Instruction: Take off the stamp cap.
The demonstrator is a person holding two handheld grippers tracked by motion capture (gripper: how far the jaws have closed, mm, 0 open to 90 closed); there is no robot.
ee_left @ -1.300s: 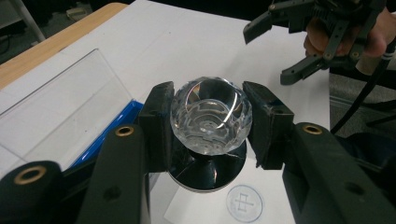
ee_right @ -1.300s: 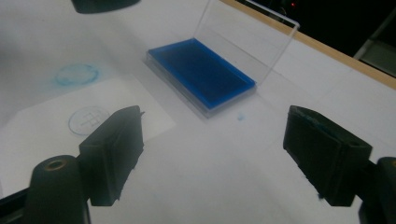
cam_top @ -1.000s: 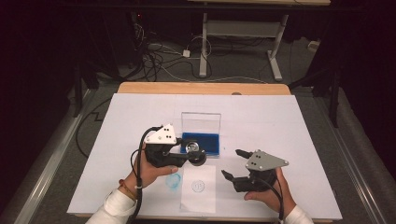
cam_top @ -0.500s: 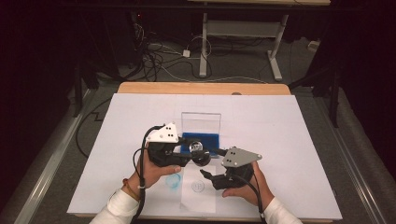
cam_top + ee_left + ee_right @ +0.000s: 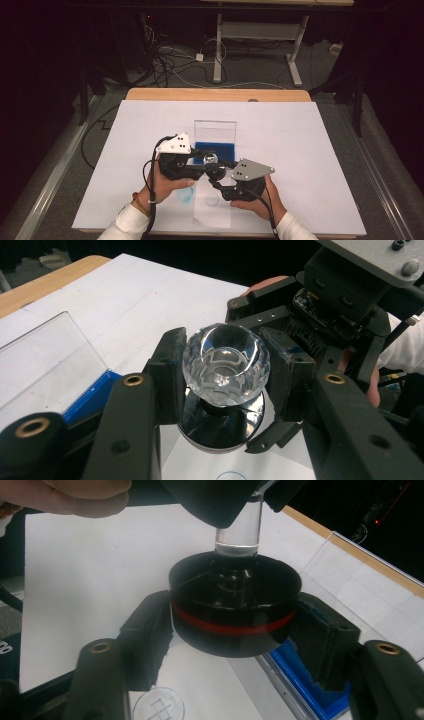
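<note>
— High view first: we see both grippers meeting just in front of the blue tray with a clear upright lid (image 5: 215,148), above the white sheet on the table (image 5: 310,150). What do we hold?

— Our left gripper (image 5: 222,377) has its fingers (image 5: 167,372) clenched on the faceted clear glass knob (image 5: 225,365), keeping it off the table.

— And the round black base with a red band (image 5: 235,612)?

— It sits under the knob's clear stem. Our right gripper (image 5: 235,655) has just been closing around it; its fingers (image 5: 150,635) stand against both sides of the base.

— Are they pressing?

— They look to be touching it, grasping the base.
</note>
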